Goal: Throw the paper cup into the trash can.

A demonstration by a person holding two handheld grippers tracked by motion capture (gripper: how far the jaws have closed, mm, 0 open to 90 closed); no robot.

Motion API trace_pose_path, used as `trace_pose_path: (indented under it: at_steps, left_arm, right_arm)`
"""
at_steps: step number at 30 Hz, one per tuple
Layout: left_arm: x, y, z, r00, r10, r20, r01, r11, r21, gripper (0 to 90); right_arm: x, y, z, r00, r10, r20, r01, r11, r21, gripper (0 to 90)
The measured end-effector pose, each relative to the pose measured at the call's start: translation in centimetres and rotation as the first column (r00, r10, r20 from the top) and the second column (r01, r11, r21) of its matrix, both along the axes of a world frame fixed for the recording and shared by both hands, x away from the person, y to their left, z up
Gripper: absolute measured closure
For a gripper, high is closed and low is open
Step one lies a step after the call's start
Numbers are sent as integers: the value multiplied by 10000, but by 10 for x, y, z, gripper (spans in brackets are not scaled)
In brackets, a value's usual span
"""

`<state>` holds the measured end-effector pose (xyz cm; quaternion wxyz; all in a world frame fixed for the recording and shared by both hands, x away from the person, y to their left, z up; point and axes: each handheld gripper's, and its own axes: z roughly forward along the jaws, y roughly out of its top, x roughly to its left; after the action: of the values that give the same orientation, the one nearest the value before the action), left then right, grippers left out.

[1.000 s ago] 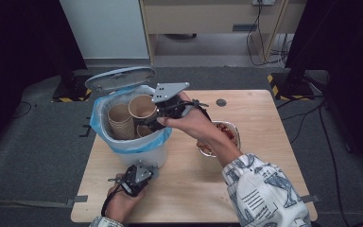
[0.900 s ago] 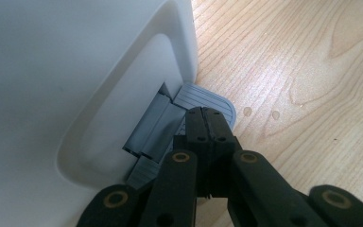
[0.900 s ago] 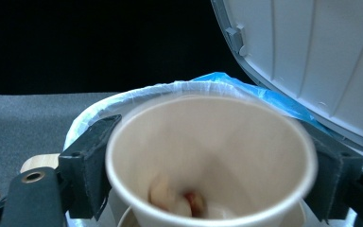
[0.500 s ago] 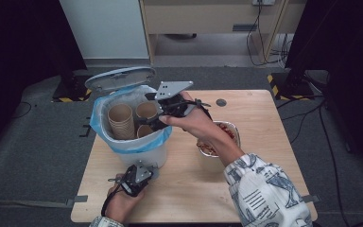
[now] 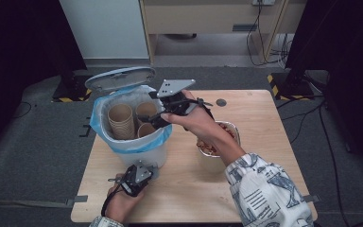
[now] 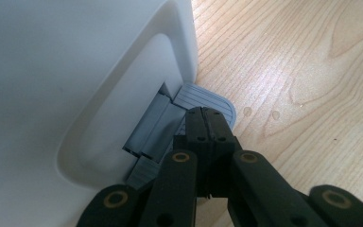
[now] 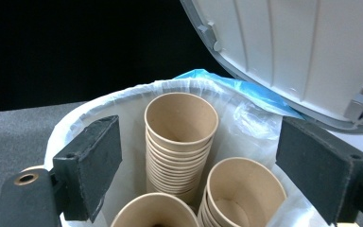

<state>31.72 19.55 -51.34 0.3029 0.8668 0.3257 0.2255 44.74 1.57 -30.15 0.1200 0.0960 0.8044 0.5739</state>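
Black two-jaw tools, patterned sleeve

The right tool (image 5: 157, 121) carries a grey three-cornered plate and thin black cables; the left tool (image 6: 208, 124) shows black links with brass-coloured pivot rings. The right sleeve (image 5: 267, 191) is white with dark line drawings.

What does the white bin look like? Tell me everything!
The bin is white plastic with a blue bag lining its rim. It stands upright on the table, grey lid tipped open. Brown paper cups sit stacked inside. The shut left claw presses its grey pedal.
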Motion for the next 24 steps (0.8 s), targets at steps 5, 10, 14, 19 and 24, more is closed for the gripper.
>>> trace_pose_path:
  at_steps: [5,10,14,19,24]
  left_arm:
    - [0,0,0,10000,3,6,-3,10000,0,894]
    - [0,0,0,10000,1,-10,-1,10000,12,894]
    - [0,0,0,10000,0,-12,0,10000,16,895]
    - [0,0,0,10000,0,-11,0,10000,12,894]
    - [0,0,0,10000,-2,-10,2,10000,15,894]
  right_arm:
    - [1,-2,0,10000,-92,-20,92,10000,-14,148]
    - [2,-6,0,9992,-376,-127,376,9993,17,125]
    - [4,-9,0,9983,-555,-177,556,9984,69,116]
    - [5,-12,0,9972,-701,-263,704,9975,96,106]
    - [7,-17,1,9957,-876,-300,881,9960,144,101]
